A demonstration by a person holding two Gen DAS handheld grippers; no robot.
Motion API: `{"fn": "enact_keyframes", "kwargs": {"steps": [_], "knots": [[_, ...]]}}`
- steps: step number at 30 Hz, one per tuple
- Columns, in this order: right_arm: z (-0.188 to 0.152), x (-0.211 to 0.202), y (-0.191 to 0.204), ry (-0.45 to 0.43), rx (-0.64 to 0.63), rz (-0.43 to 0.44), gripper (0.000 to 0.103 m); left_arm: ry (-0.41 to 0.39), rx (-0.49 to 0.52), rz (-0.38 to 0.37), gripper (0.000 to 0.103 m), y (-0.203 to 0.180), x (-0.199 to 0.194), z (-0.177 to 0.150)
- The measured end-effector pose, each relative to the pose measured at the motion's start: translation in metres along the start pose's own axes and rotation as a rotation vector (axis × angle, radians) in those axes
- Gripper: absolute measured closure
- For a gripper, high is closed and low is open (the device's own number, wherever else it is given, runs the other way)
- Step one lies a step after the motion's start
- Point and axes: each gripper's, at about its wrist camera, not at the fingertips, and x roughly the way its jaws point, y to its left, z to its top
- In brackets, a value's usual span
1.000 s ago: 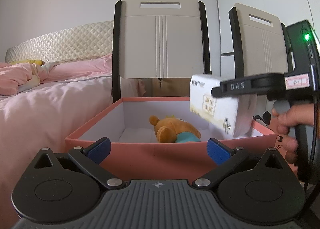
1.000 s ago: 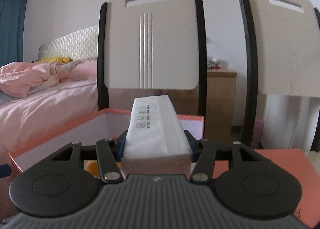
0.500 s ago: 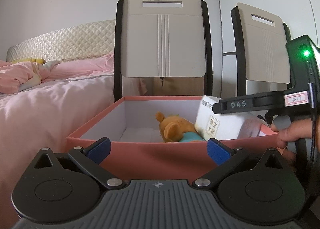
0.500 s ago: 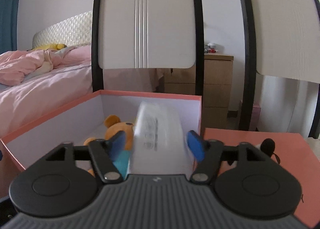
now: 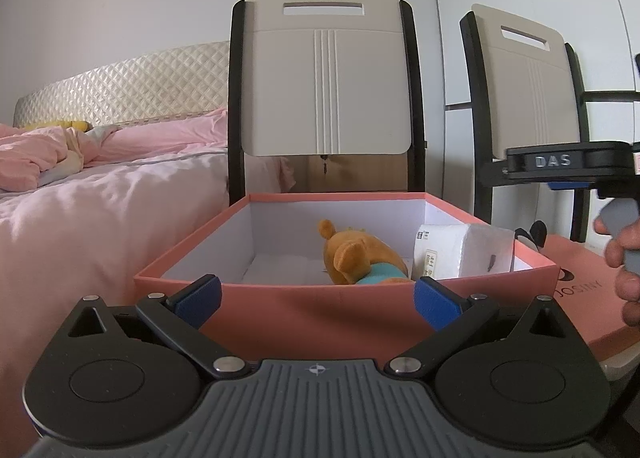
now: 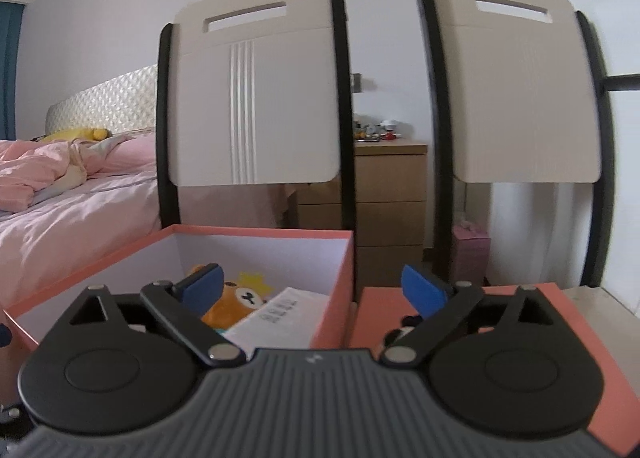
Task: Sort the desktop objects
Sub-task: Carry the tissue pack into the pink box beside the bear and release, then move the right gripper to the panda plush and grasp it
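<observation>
Now my right gripper [image 6: 314,284] gapes wide and empty above the box's [image 5: 344,314] right rim; the tissue pack [image 5: 464,252] lies inside beside the plush bear [image 5: 360,258]. My left gripper [image 5: 316,298] is wide too.

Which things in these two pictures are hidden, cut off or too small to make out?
- Small black-and-white object, left wrist view: mostly behind the pink box wall.
- Same object, right wrist view: covered by the right gripper.
- Tissue pack print: too small.
- Items on the dresser: too small.
- Box floor near the plush bear: hidden by the front wall.
</observation>
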Motion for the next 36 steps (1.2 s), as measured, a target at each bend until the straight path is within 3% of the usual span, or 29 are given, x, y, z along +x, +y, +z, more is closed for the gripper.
{"fn": "enact_keyframes", "kwargs": {"steps": [3, 36], "knots": [[-0.001, -0.008, -0.004, 0.000, 0.001, -0.012, 0.000, -0.001, 0.003, -0.002, 0.000, -0.001, -0.001, 0.000], [-0.036, -0.083, -0.008, -0.001, 0.052, -0.080, 0.000, -0.013, 0.014, -0.015, 0.000, -0.006, -0.006, 0.001]]}}
